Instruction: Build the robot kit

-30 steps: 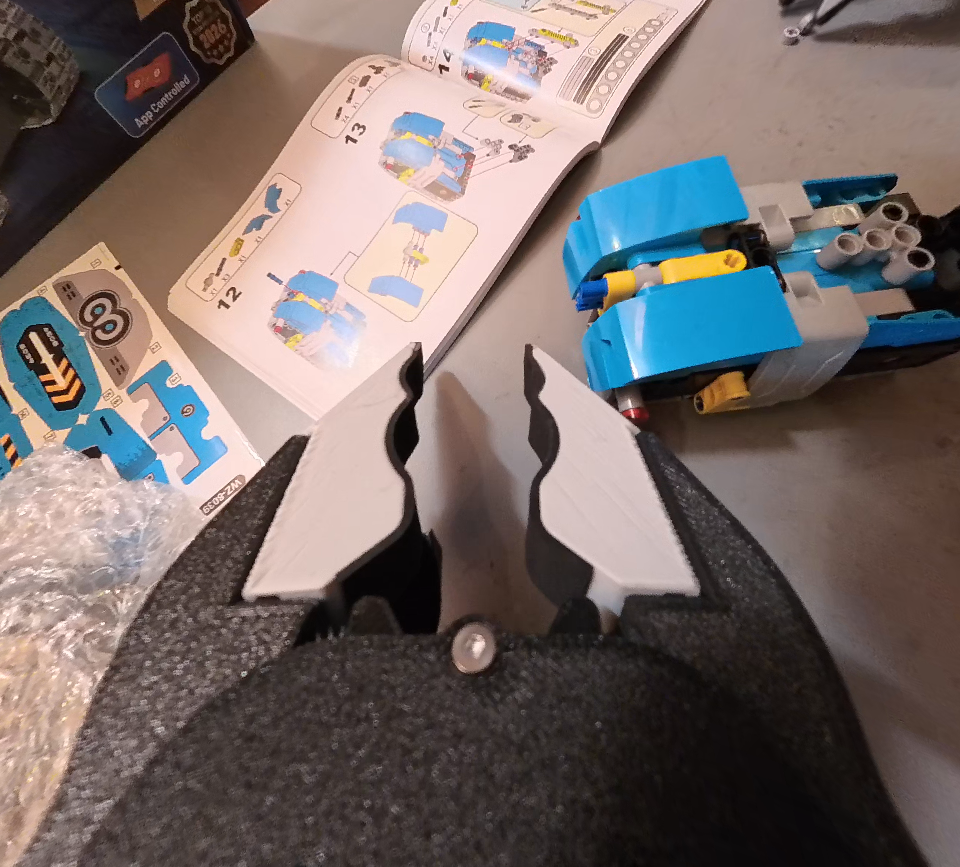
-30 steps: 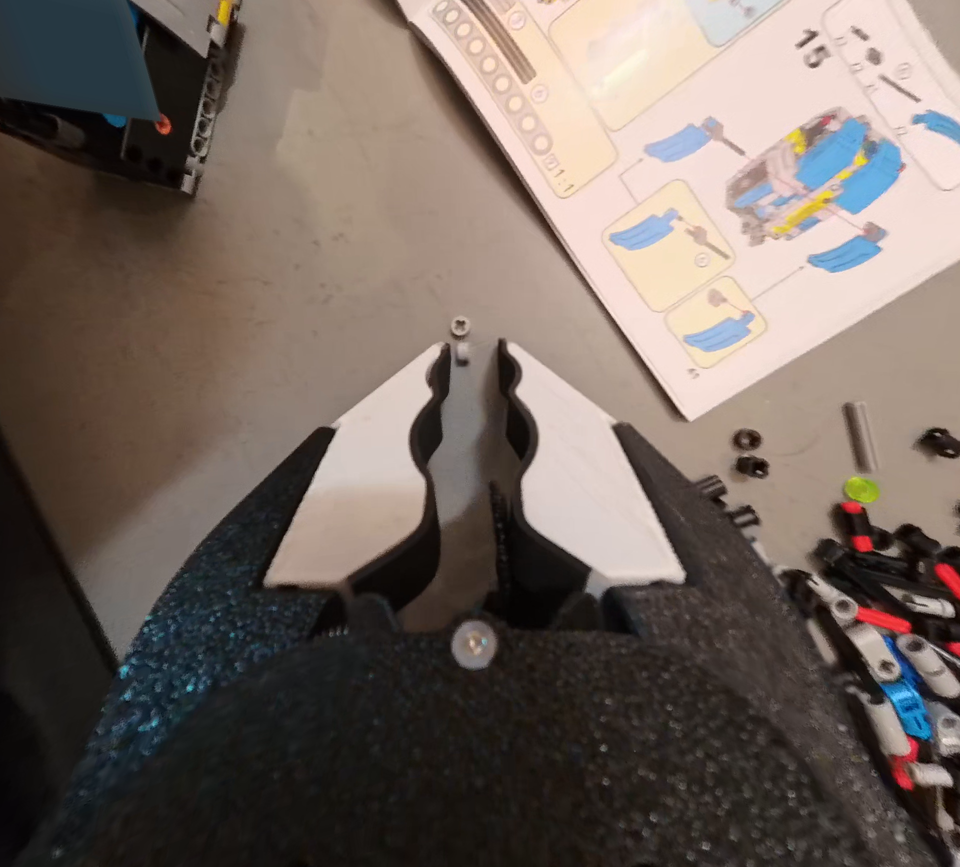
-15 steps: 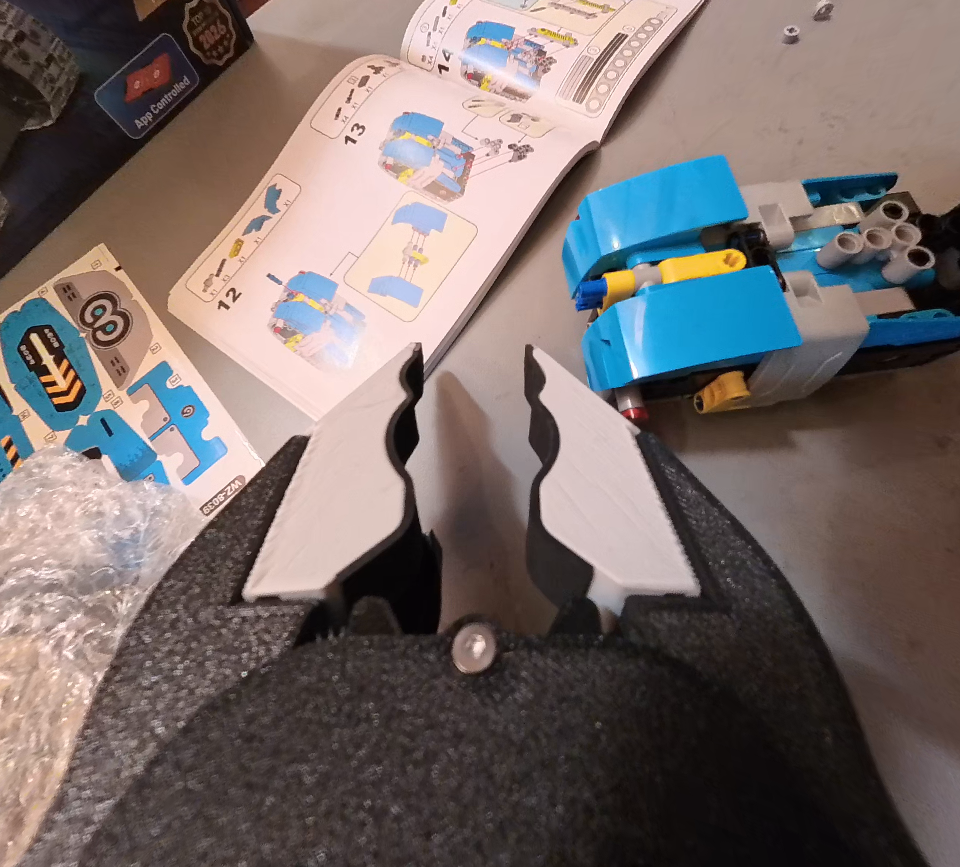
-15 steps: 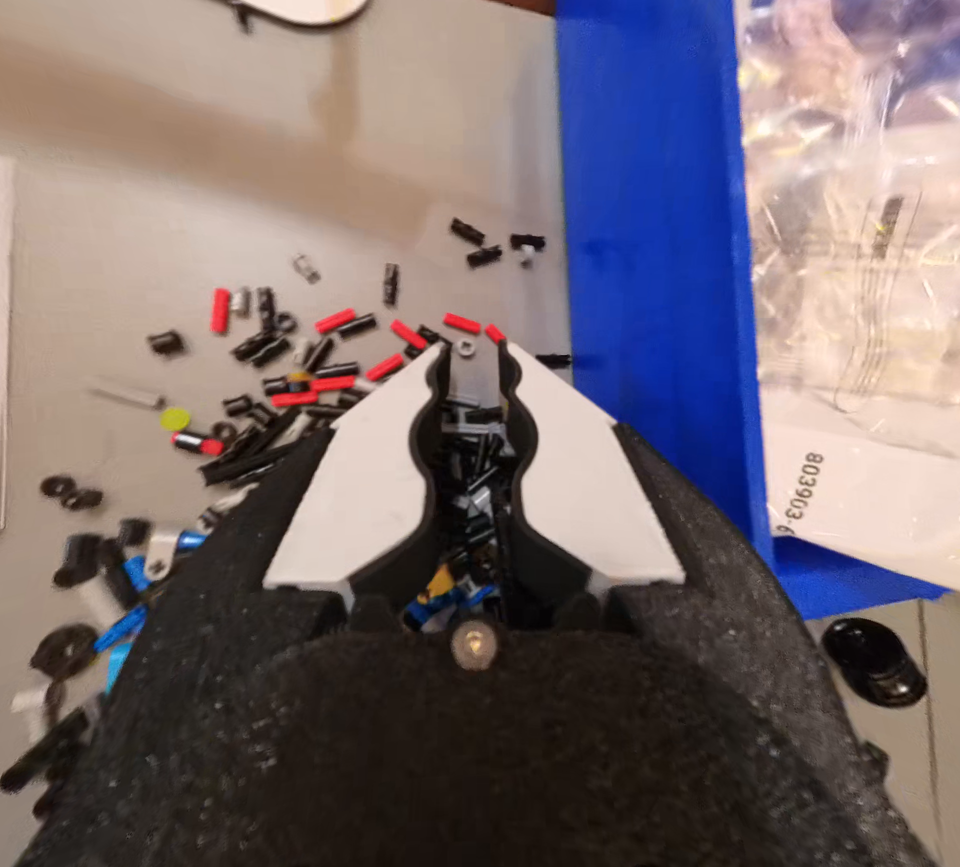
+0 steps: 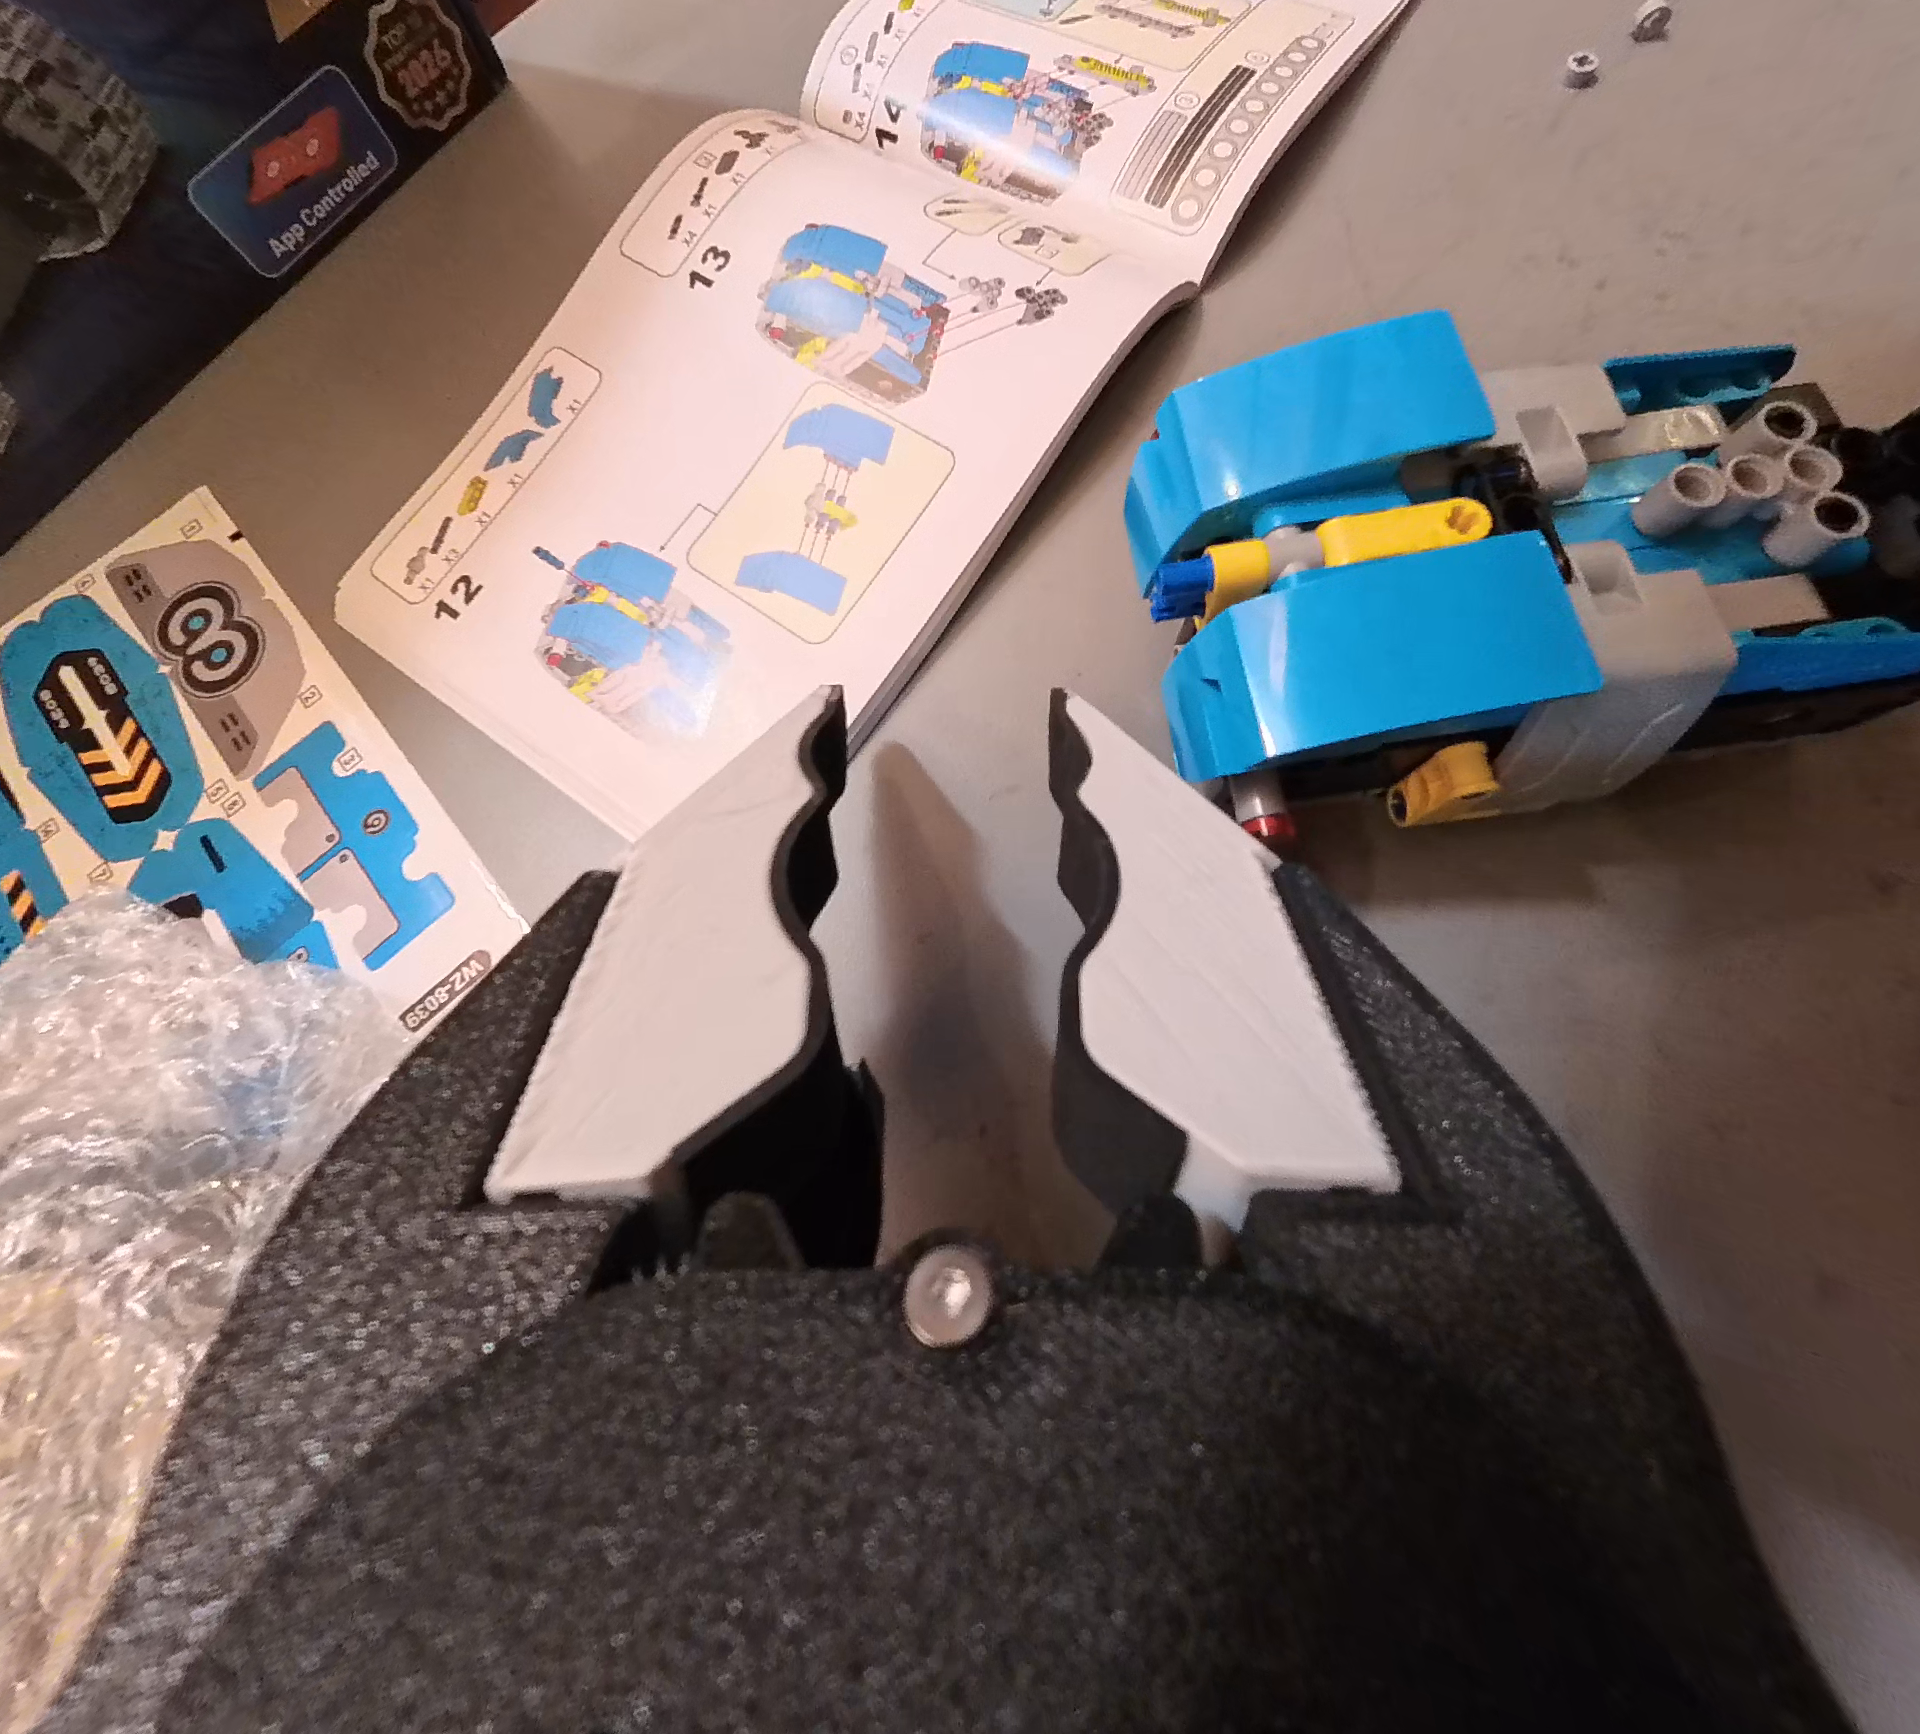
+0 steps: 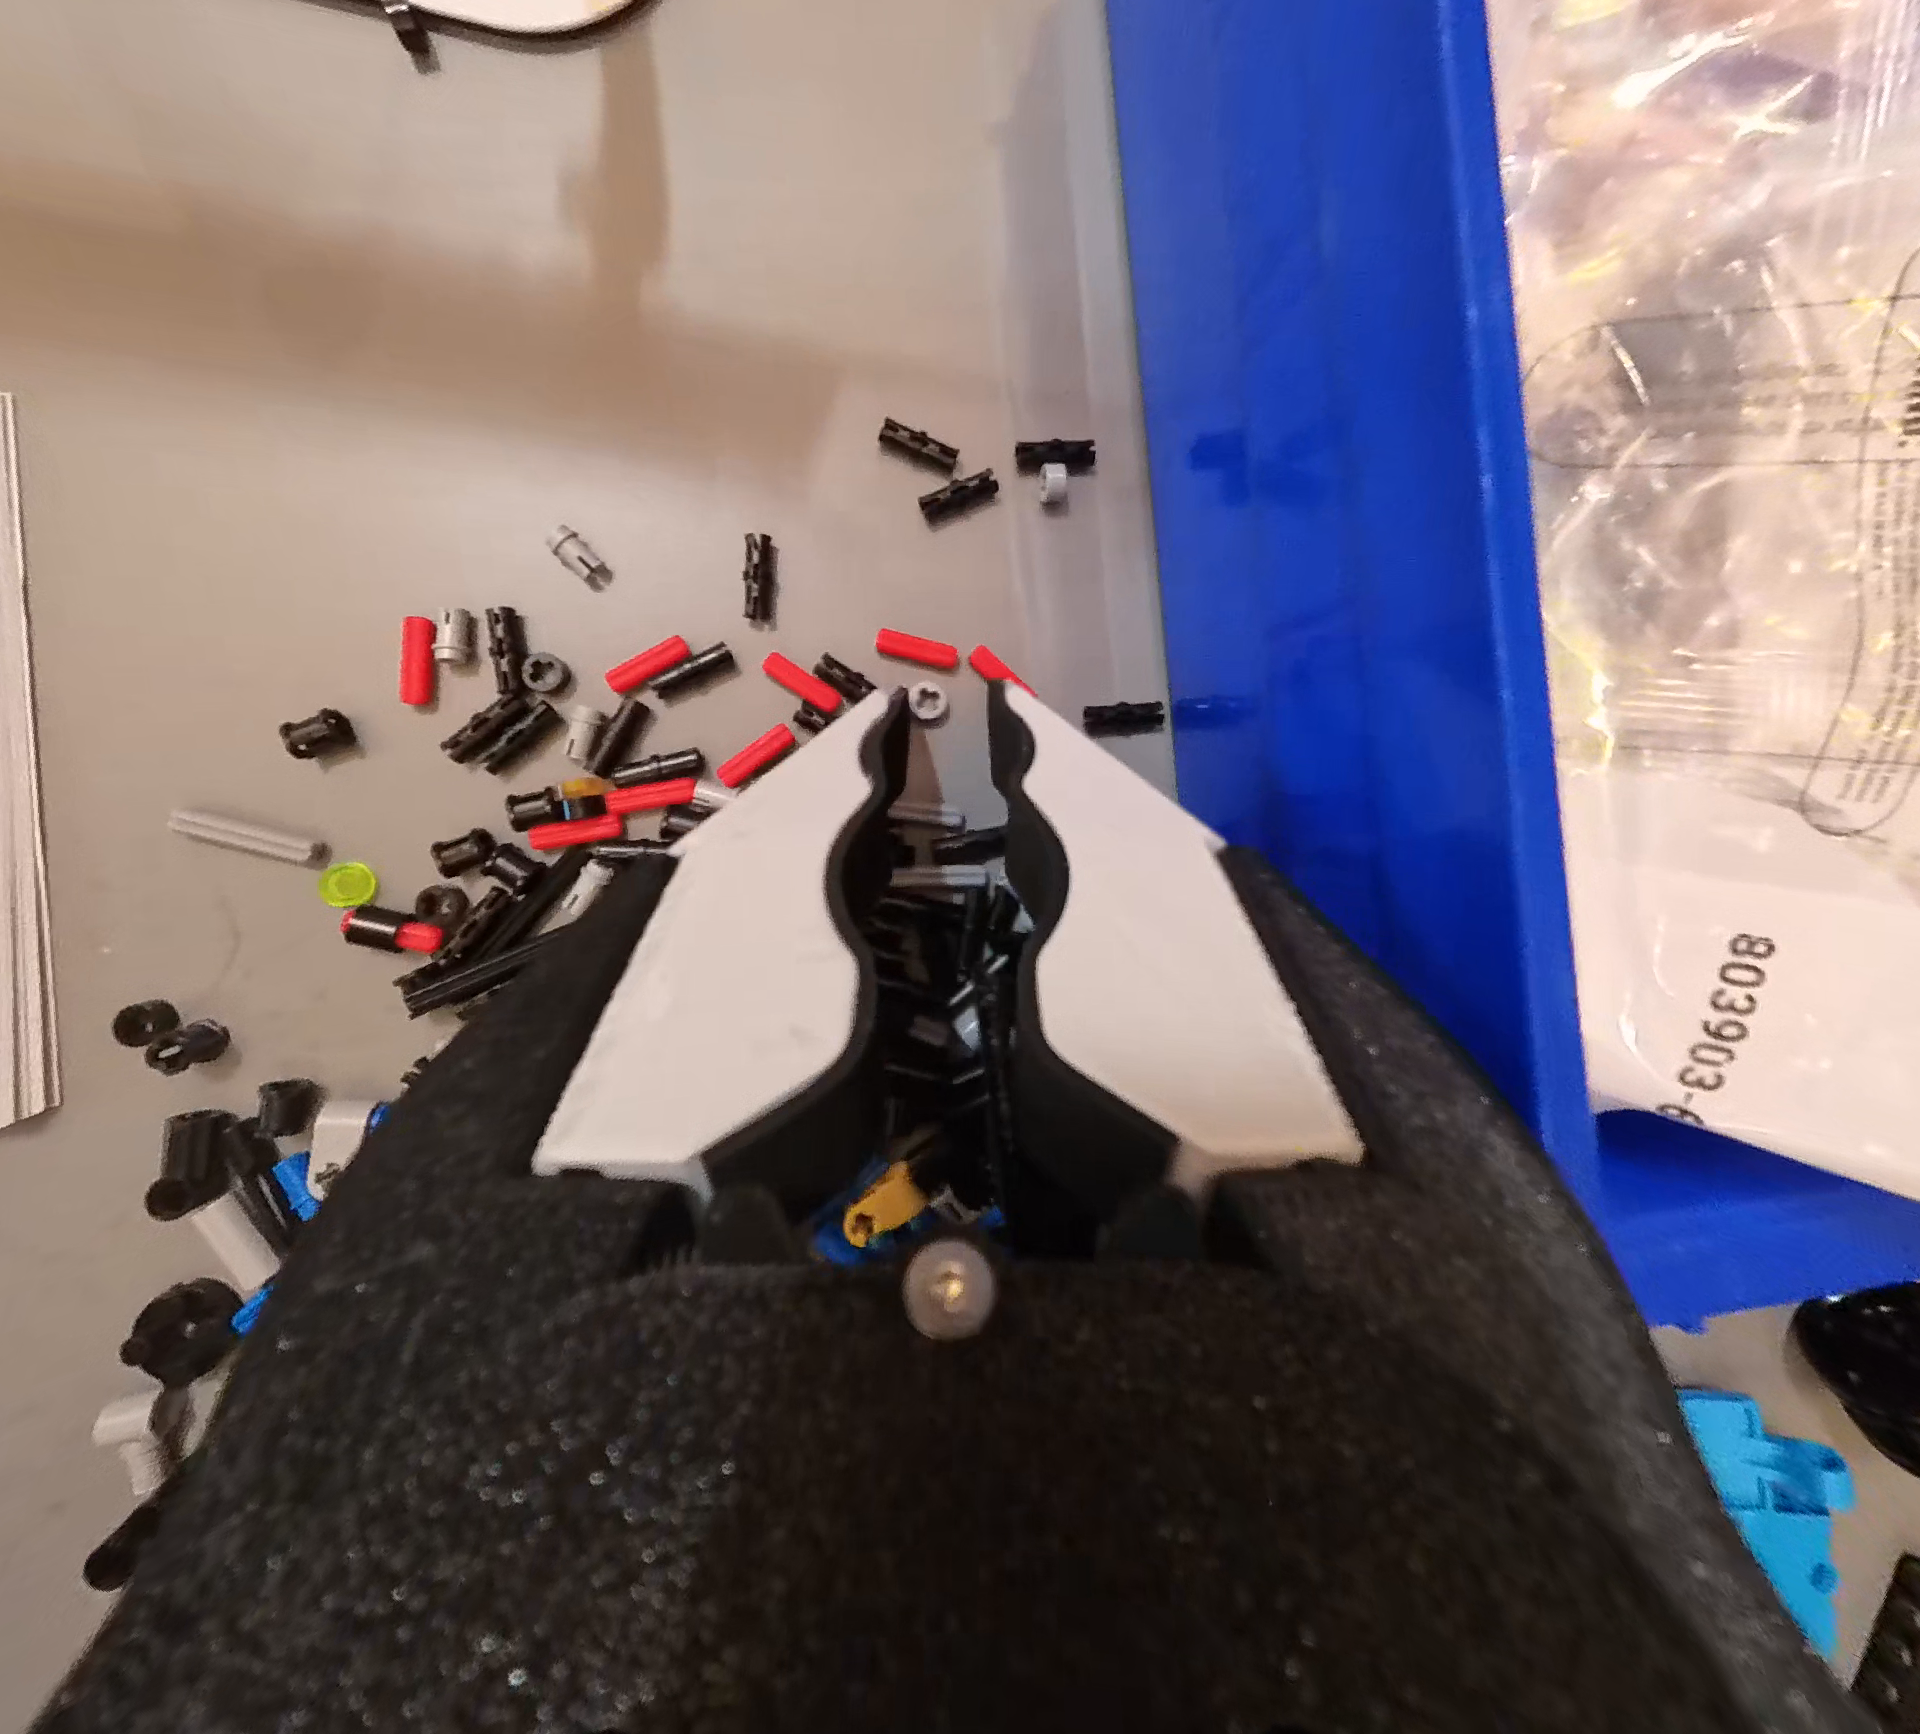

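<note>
While my left tongs (image 5: 945, 728) hang wide open and empty, the blue toy car (image 5: 1455, 583) sits just to their right; my right tongs (image 6: 943, 710), open narrowly, touch a tiny grey ring (image 6: 929, 703) above loose pegs (image 6: 582, 780) beside a blue bin (image 6: 1320, 437)

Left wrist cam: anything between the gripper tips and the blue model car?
Nothing: bare grey table separates the left gripper from the blue model car, per left wrist view.

Right gripper (image 6: 943, 697) swung — booklet to loose pins (image 6: 582, 749)
</note>
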A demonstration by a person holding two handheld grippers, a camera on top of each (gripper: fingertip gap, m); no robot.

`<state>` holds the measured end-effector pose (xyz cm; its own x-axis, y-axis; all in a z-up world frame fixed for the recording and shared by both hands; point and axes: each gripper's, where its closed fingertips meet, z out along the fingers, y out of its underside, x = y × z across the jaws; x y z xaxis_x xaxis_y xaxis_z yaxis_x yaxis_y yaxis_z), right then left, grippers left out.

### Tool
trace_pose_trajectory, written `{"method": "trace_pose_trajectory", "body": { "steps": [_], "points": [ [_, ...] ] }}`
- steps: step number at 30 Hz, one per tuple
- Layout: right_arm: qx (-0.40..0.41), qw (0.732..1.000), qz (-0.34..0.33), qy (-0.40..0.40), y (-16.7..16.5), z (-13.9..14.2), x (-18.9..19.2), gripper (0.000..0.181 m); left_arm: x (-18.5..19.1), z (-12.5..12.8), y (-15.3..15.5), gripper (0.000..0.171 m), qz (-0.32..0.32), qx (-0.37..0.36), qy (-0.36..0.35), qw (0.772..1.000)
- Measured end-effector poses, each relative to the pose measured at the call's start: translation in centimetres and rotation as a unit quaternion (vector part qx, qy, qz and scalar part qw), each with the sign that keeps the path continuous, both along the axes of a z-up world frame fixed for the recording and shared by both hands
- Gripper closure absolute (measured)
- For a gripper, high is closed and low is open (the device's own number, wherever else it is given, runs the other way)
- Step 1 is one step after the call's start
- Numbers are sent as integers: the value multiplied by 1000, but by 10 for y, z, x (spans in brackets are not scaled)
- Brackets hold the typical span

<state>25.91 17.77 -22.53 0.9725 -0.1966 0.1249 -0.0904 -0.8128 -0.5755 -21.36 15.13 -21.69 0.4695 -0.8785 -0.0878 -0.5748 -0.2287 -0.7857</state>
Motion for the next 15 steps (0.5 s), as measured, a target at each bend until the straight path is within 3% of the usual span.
{"method": "trace_pose_trajectory", "body": {
  "steps": [10, 13, 15],
  "points": [
    [-12, 1000, 6, 3, -2, -3, 0, 174, 0, 0, 0, 133, 0, 1, 1, 1000],
    [17, 1000, 16, -21, -2, 19, -1, 174, 0, 0, 0, 133, 0, 1, 1, 1000],
    [66, 994, 82, 1, 3, 40, -29, 174, 0, 0, 0, 133, 0, 0, 2, 1000]
  ]
}}
